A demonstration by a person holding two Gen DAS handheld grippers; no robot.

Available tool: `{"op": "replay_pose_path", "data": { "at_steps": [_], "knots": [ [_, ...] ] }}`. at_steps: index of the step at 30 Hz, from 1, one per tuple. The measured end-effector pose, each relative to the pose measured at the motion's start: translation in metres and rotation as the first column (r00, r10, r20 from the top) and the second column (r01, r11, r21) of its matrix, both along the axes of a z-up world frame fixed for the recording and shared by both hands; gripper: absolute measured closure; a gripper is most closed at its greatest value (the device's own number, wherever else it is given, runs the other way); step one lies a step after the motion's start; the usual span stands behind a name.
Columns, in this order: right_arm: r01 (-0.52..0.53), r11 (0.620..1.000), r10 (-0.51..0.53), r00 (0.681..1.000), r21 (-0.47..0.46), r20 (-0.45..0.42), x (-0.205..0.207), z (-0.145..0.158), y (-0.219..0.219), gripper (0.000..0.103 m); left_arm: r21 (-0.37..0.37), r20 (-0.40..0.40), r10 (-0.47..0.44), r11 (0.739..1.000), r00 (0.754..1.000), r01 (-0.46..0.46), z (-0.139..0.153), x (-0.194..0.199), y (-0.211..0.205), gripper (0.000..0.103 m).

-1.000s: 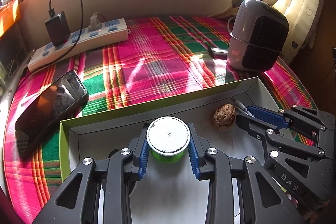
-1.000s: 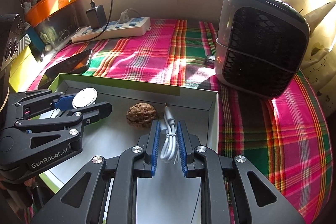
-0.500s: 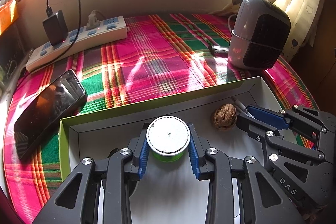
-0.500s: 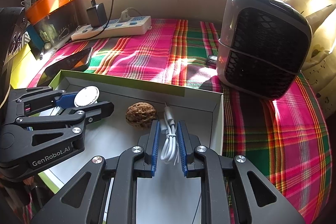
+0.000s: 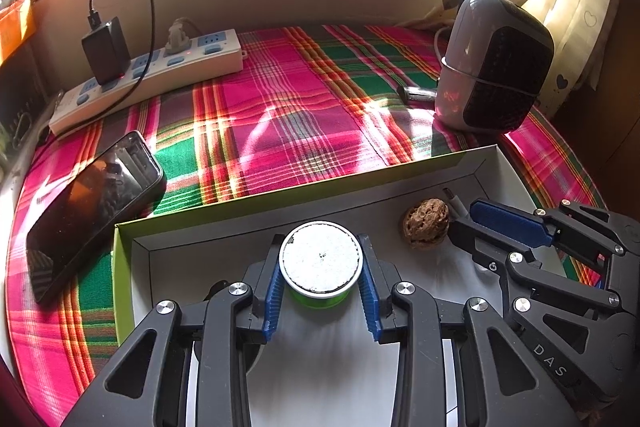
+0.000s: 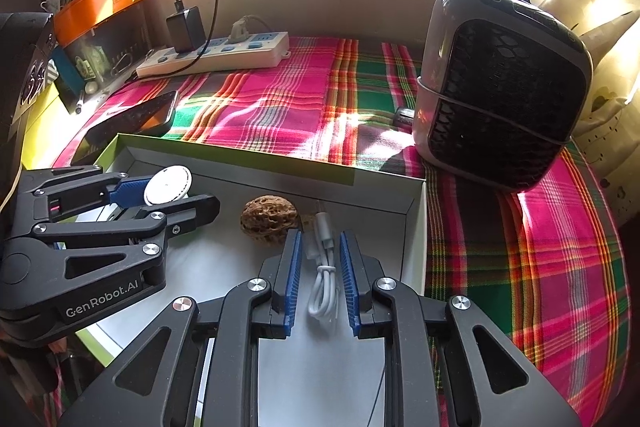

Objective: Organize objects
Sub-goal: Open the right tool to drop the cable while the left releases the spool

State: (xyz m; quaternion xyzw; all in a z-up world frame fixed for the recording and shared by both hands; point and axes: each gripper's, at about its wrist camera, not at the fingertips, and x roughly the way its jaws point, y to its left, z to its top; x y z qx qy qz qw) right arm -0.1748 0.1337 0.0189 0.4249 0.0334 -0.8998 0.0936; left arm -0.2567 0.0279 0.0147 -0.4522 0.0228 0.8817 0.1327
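A shallow grey box with a green rim (image 5: 248, 197) (image 6: 240, 155) lies on the plaid cloth. My left gripper (image 5: 320, 259) (image 6: 160, 195) is inside it, shut on a small green jar with a white lid (image 5: 320, 257) (image 6: 168, 185). A walnut (image 5: 425, 223) (image 6: 270, 221) lies on the box floor between the grippers. My right gripper (image 6: 320, 247) (image 5: 476, 219) is over the box's right end. Its jaws have parted, and a coiled white cable (image 6: 323, 267) lies loose between them on the box floor.
A black phone (image 5: 88, 203) (image 6: 136, 121) lies left of the box. A white power strip (image 5: 152, 75) (image 6: 216, 53) with a black charger sits at the back. A grey heater (image 5: 492, 75) (image 6: 500, 87) stands at the right, with a small dark object (image 5: 416, 93) beside it.
My right gripper's jaws have opened a little and let go of the white cable. My left gripper still holds the jar, barely moved.
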Motion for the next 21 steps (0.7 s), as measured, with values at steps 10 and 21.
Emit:
{"op": "replay_pose_path", "data": {
  "at_steps": [10, 21],
  "knots": [
    [-0.003, 1.0, 0.003, 1.0, 0.015, -0.018, 0.008, 0.006, -0.003, 0.073, -0.022, -0.017, 0.005, 1.0, 1.0, -0.006, 0.002, 0.009, 0.001, 0.068],
    [-0.002, 1.0, 0.003, 0.999, 0.018, -0.05, 0.025, 0.015, -0.006, 0.064, -0.006, -0.047, 0.015, 1.0, 0.999, -0.015, 0.019, 0.029, -0.005, 0.066]
  ]
}}
